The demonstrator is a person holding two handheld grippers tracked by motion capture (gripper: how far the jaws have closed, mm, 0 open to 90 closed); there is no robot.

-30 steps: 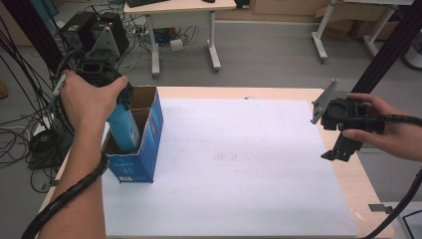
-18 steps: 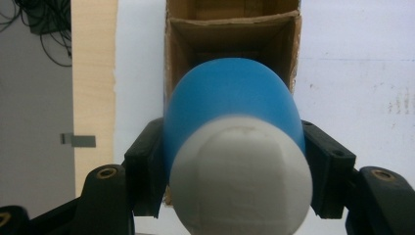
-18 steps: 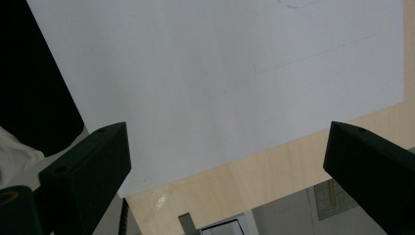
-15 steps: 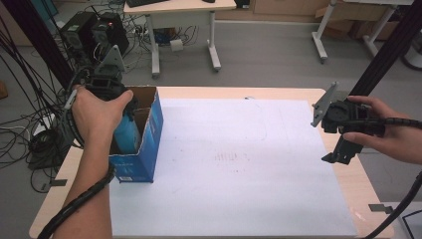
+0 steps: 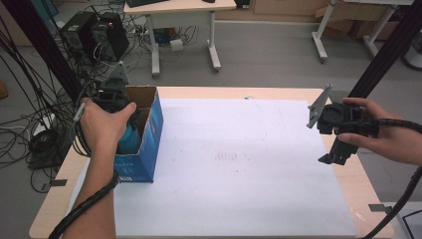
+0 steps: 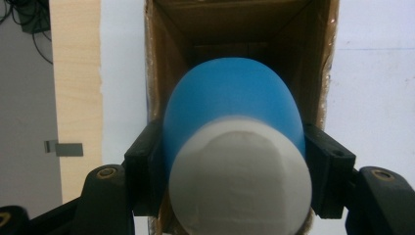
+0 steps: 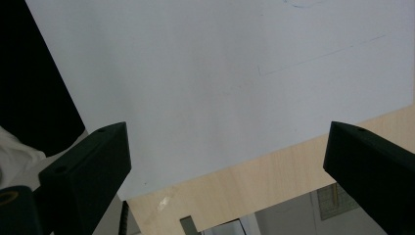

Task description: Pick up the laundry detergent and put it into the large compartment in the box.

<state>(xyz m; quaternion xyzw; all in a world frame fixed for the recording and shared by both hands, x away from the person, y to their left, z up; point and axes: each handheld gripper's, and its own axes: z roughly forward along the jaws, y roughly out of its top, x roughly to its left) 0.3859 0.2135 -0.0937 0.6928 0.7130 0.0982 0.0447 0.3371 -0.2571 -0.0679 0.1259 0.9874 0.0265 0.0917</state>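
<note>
A blue cardboard box (image 5: 149, 144) with its top open stands at the left of the white sheet (image 5: 239, 164). My left gripper (image 5: 117, 97) hangs over the box, shut on a blue bottle with a white cap (image 6: 235, 142) that points down into the brown interior of the box (image 6: 210, 29). The bottle's blue body (image 5: 130, 135) shows inside the box under the hand. My right gripper (image 5: 338, 149) is held above the sheet's right edge, open with nothing between its jaws; in its own view it (image 7: 230, 161) looks down on the sheet and the table's wooden rim.
The wooden table (image 5: 209, 92) carries the white sheet over most of its top. Beyond the far edge are another desk (image 5: 179, 10), computer towers (image 5: 99, 35) and loose cables on the floor. A black post (image 5: 383, 55) rises at the right.
My left gripper has shifted toward the far end of the box with the blue bottle, lowering it deeper inside. The right gripper has stayed in place.
</note>
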